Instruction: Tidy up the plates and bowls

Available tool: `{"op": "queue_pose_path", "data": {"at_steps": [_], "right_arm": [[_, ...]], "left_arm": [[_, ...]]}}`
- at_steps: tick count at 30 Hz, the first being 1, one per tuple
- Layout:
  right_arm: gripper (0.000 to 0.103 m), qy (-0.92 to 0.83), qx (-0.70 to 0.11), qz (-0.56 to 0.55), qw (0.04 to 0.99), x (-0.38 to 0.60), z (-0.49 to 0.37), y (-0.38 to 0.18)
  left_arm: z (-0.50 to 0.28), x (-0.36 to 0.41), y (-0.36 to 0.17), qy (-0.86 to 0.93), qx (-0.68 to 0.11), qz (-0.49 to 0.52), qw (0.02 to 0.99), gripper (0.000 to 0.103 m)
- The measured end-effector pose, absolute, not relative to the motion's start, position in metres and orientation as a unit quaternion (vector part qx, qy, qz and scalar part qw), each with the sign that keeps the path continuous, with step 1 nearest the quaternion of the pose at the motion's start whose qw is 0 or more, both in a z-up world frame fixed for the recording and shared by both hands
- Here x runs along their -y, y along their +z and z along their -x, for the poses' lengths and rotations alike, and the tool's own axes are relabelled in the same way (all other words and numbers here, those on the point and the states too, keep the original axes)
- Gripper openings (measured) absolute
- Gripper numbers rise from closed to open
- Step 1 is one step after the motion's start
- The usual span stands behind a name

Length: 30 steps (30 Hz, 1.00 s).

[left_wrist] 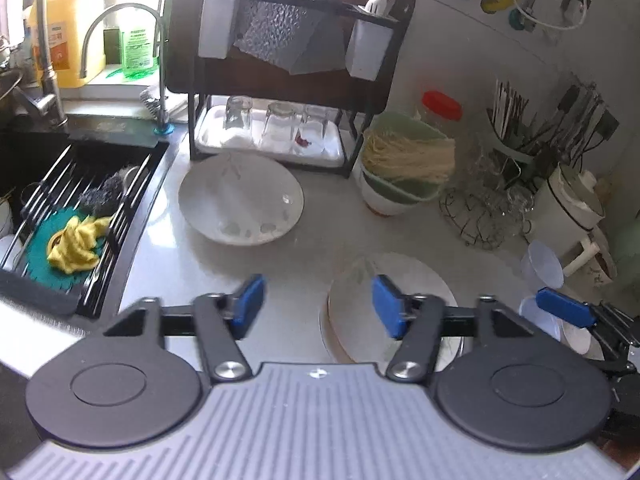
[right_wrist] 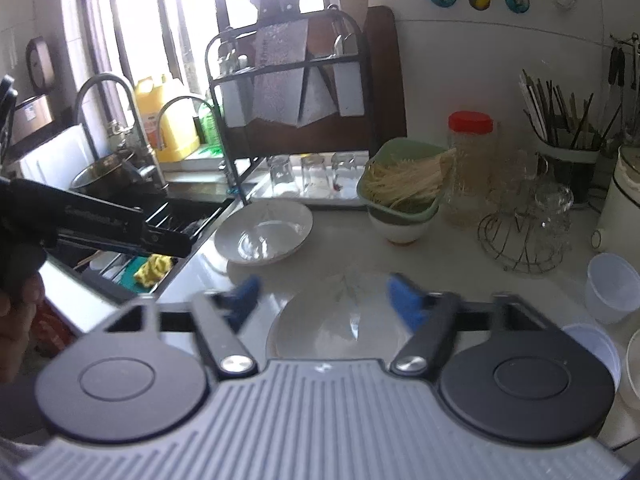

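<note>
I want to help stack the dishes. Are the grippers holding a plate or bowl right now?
No, nothing is held. The left gripper and right gripper are both open and empty, above the flat plate on the counter. The deep plate sits alone.

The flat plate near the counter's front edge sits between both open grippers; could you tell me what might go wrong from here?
1. The flat plate lies flush on the counter, so a finger of the right gripper may skid off its thin rim.
2. The plastic cups stand close on the right; a sideways swing could topple them.
3. The left gripper hovers over the same plate, so the two grippers could collide.
</note>
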State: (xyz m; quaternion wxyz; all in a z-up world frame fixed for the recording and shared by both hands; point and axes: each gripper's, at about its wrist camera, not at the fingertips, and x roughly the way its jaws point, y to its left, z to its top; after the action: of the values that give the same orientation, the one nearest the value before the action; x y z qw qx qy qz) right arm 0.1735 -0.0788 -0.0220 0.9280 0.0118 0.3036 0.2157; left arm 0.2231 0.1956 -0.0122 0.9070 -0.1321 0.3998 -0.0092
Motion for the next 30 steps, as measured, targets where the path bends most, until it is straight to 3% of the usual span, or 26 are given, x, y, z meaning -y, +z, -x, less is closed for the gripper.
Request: {"op": "queue_pose_path", "data": {"at_steps": [3,7,30], "right_arm": [[0.089,0.205,-0.312,-0.011,0.928,0.074,-0.192,-0.023],[0.089,0.192,-0.33,-0.032,0.924,0.072,-0.216,-0.028],[0.088,0.169,-0.406,-0.058,0.896,-0.017,-0.318,-0.065]], "left_arm": [[-0.242,-0.209,-0.012,-0.023,-0.403,0.131,0.905,0.087],[-0.271,-0.222,-0.016,-0.023,-0.413,0.112,0.904,0.091],[-0.378,-0.324,-0.091,-0.01,-0.459,0.138,0.878,0.091]]}}
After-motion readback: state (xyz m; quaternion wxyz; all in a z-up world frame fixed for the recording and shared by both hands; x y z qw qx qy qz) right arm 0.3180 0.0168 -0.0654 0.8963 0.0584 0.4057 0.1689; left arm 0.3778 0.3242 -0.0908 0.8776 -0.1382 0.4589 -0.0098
